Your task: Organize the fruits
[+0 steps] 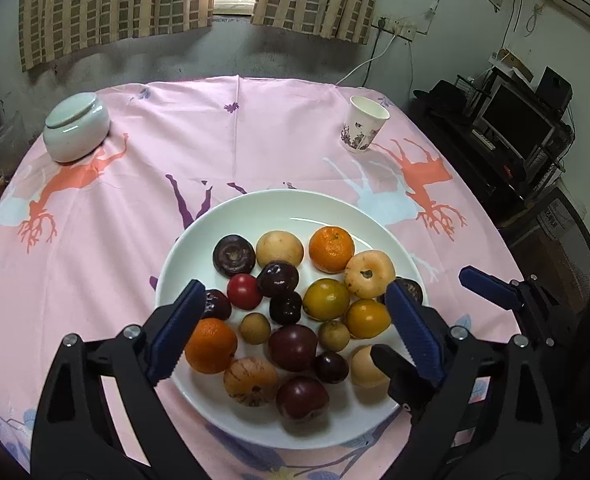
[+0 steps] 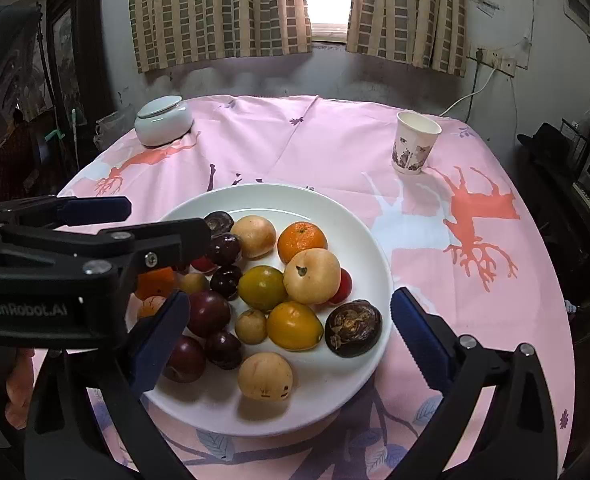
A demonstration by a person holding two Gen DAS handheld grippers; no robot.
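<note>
we see left tool (image 1: 295, 320) and right tool (image 2: 291, 328) both spread wide, holding nothing, poised over the plate (image 2: 371, 216) | fruits (image 2: 311, 276) all piled on the plate mid-bench (image 2: 335, 140), looks sorted | left tool's arm hides the plate's left fruits in the right view; dark fruit types unclear

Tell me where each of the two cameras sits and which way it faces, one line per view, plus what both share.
Left wrist: sits on the left gripper, looking forward and down at the white plate of fruit; its open blue fingers frame the view, with the right gripper alongside.
Right wrist: sits on the right gripper, facing the same plate; the left gripper crosses its left side.
Shared: plate, paper cup, lidded jar, pink tablecloth.
</note>
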